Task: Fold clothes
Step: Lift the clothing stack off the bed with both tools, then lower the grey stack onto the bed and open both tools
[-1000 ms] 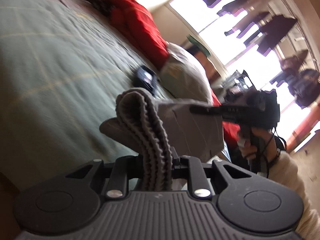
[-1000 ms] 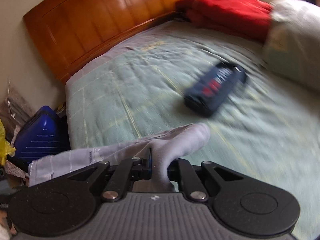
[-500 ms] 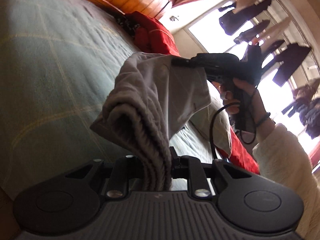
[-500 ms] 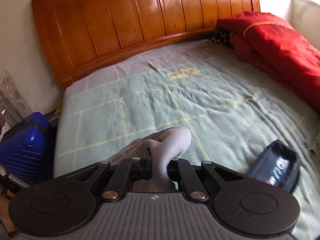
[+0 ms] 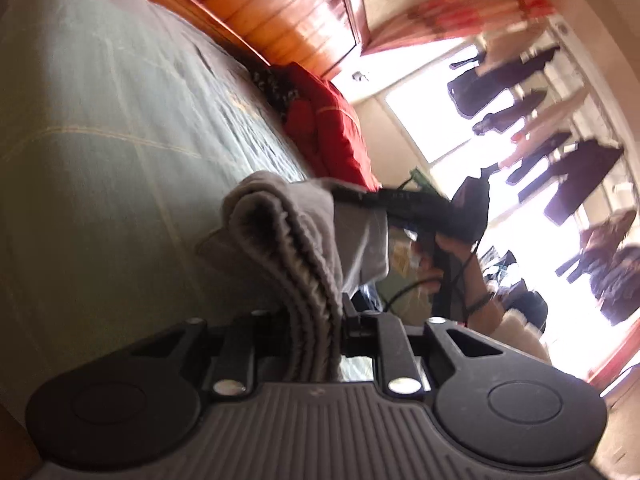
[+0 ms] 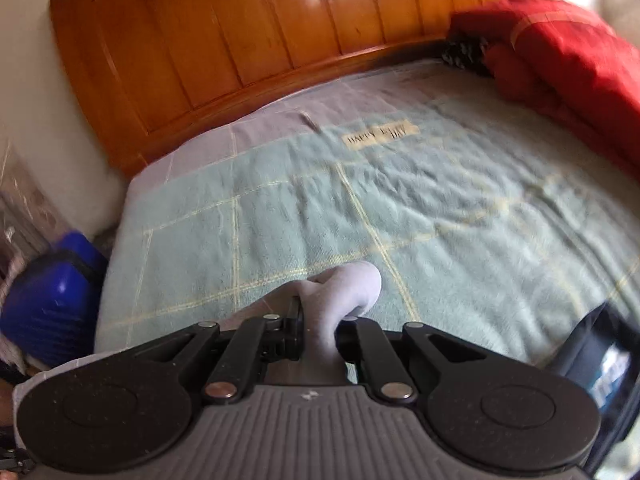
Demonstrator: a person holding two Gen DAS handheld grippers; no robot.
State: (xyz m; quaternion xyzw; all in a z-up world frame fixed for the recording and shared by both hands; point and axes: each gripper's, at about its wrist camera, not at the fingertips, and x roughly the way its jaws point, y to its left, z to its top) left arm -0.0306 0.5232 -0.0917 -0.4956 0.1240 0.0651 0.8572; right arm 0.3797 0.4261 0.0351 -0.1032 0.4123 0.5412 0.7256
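I've got the grey garment point(image 5: 296, 240) up off the bed point(image 6: 304, 208), pinched at two points. My left gripper point(image 5: 316, 332) is clamped on a thick bunch of its ribbed edge, several layers stacked between the jaws. My right gripper point(image 6: 320, 328) is closed tight on a thinner grey fold, and in the left view I can see it out ahead, the cloth slung between the two. So I'd call this the carry-and-spread step: the garment hangs in the air over the near part of the green blanket, not laid down yet.

Next I think I need to pull my hands apart to take out the sag, then lower it flat onto open blanket, keeping both grips firm.

Watch the surroundings: a dark blue pouch point(image 6: 600, 356) lies near the bed's right edge, close beside my right gripper, and could end up under the cloth. Red bedding point(image 6: 568, 64) is heaped in the far right corner by the wooden headboard point(image 6: 240, 32). A blue suitcase point(image 6: 52, 300) stands off the left edge.
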